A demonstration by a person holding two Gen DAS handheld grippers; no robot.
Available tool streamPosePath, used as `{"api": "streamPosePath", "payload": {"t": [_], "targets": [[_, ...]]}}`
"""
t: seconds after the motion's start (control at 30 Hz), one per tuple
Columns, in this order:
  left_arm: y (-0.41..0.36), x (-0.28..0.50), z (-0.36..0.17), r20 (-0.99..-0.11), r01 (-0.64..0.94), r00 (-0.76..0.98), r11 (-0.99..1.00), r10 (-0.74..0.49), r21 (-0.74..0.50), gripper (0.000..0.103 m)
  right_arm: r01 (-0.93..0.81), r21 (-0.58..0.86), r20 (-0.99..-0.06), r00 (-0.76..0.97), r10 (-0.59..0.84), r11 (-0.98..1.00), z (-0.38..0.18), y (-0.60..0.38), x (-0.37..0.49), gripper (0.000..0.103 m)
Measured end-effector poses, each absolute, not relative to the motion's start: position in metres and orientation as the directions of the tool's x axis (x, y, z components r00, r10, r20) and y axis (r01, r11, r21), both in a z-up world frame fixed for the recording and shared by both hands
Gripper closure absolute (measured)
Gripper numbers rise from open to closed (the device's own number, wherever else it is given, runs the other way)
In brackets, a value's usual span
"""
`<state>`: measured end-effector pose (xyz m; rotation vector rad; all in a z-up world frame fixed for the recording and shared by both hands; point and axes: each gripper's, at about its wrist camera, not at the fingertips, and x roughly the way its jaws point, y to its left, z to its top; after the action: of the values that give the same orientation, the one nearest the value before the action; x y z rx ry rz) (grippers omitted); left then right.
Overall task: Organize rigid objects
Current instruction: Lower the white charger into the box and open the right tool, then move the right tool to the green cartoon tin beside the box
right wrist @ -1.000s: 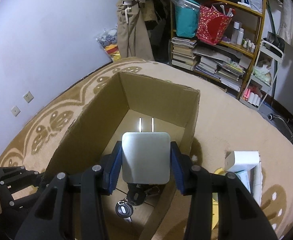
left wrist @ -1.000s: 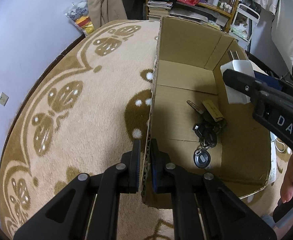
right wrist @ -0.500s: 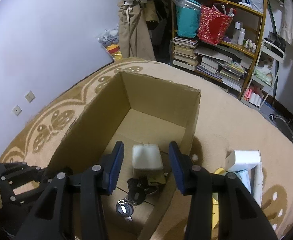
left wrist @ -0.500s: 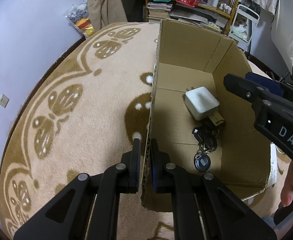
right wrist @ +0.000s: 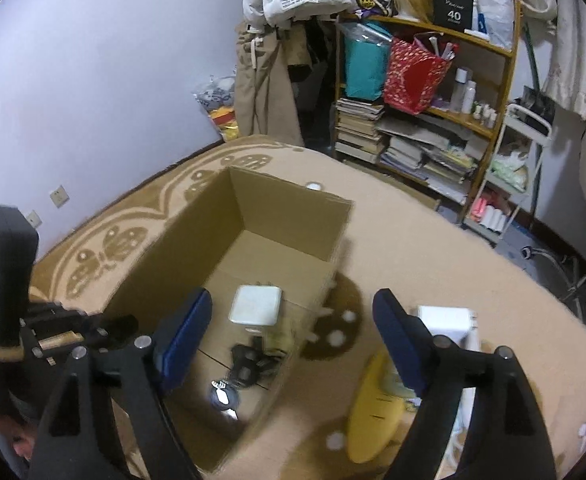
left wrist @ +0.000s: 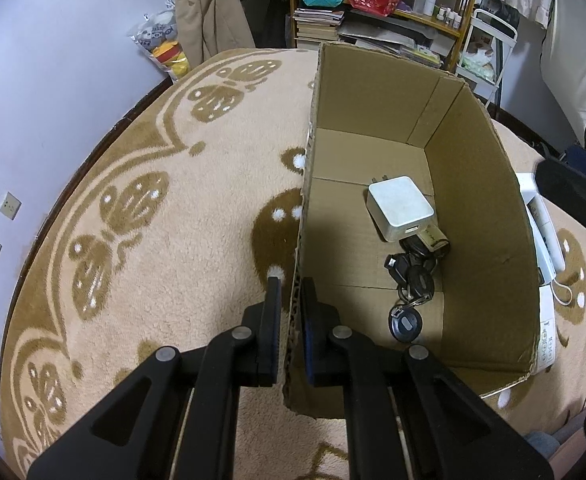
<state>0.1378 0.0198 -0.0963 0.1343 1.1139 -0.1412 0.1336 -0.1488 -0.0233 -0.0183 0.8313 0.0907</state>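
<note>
**Charger lies in the box**

Left view: your left gripper [left wrist: 291, 312] is clamped on the box [left wrist: 489, 184] wall; the charger [left wrist: 400, 208] rests inside, against the keys [left wrist: 411, 280].

Right view: your right gripper [right wrist: 293, 340] is opening, nothing between its jaws, above the box's right wall.

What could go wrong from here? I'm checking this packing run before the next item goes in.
The white charger rests partly on the key bunch, so another drop could knock it or pile up. The left gripper pinches only the cardboard box wall; a tug could tip it. The right gripper, jaws opening and empty, could clip the box rim.
</note>
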Motion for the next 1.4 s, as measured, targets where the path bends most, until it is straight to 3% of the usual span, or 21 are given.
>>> {"api": "streamPosePath", "payload": {"t": [0.53, 1.3, 1.4], "targets": [[0.020, 0.138, -0.096, -0.900, 0.178, 0.433, 0.983, -0.045, 0.036, 0.093, 0.091, 0.078, -0.788, 0.615, 0.005, 0.993, -0.065, -0.226, 0.104, 0.015], [0.022, 0.138, -0.096, -0.901, 0.182, 0.432, 0.982, -0.042, 0.042, 0.092, 0.205, 0.128, -0.845, 0.535, -0.001, 0.970, -0.125, -0.257, 0.140, 0.015], [0.023, 0.137, -0.097, -0.901, 0.184, 0.433, 0.982, -0.038, 0.046, 0.092, 0.210, 0.143, -0.847, 0.531, 0.010, 0.967, -0.128, -0.259, 0.143, 0.020]]}}
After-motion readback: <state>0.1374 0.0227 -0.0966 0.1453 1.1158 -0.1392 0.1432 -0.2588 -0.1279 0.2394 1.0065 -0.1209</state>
